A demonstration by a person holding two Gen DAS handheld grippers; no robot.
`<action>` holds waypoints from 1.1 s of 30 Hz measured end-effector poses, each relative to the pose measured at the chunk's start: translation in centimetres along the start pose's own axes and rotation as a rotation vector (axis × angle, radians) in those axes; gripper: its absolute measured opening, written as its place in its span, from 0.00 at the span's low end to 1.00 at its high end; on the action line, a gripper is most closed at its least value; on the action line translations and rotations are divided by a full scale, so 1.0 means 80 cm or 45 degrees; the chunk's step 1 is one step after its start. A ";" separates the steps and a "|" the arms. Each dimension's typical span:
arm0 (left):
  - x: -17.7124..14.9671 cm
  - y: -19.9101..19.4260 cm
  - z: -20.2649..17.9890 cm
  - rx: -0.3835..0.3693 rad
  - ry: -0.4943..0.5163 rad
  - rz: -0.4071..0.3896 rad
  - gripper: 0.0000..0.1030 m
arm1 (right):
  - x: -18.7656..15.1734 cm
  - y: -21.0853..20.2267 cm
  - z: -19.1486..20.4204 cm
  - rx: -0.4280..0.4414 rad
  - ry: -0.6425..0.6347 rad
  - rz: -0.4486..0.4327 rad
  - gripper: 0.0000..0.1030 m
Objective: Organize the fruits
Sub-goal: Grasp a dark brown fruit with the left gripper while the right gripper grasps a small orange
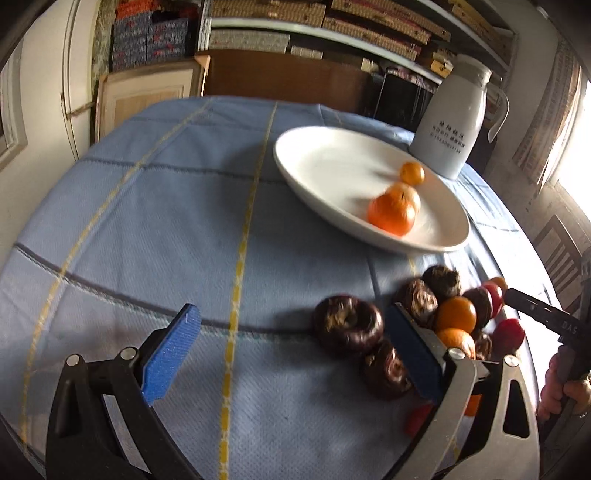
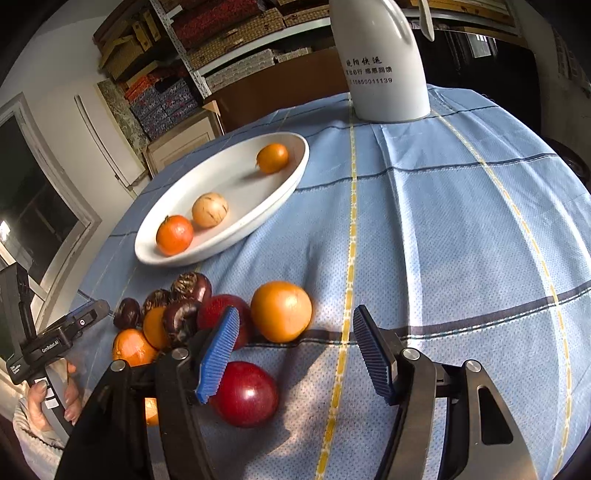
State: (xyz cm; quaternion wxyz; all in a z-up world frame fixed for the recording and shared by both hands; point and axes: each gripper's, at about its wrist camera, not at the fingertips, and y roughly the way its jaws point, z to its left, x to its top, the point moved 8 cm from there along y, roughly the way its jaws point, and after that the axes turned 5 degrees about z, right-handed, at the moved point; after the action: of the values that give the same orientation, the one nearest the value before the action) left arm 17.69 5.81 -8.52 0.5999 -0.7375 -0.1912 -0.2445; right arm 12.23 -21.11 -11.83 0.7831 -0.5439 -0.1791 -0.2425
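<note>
A white oval plate (image 1: 325,162) (image 2: 236,173) on the blue cloth holds three round fruits: an orange one (image 2: 174,235), a pale one (image 2: 209,209) and a small orange one (image 2: 272,157). A pile of fruit lies in front of it: dark brown water chestnuts (image 1: 347,326) (image 2: 190,286), oranges (image 1: 456,314) (image 2: 280,311) and red fruits (image 2: 245,393) (image 1: 508,332). My left gripper (image 1: 291,354) is open and empty, just left of the pile. My right gripper (image 2: 295,354) is open and empty, over the cloth right of the red fruit.
A tall white jug (image 1: 454,122) (image 2: 380,59) stands behind the plate. The round table wears a blue checked cloth (image 1: 166,221) (image 2: 461,221). Shelves of boxes (image 1: 258,22) and a wooden cabinet (image 1: 147,92) stand behind the table.
</note>
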 end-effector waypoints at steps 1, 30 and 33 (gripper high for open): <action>-0.002 0.002 -0.003 -0.017 0.006 0.011 0.95 | -0.002 0.002 0.001 -0.004 -0.004 0.009 0.63; 0.000 0.024 -0.057 -0.243 0.159 0.078 0.44 | 0.000 -0.003 0.006 0.154 0.026 -0.003 0.14; 0.000 0.020 -0.059 -0.252 0.174 0.068 0.44 | -0.002 0.003 0.008 0.170 0.031 0.032 0.14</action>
State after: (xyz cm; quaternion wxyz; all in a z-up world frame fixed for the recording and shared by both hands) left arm 18.02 0.88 -9.06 0.5422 -0.7793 -0.1051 -0.2960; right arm 12.26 -20.43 -11.91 0.8228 -0.4897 -0.1785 -0.2266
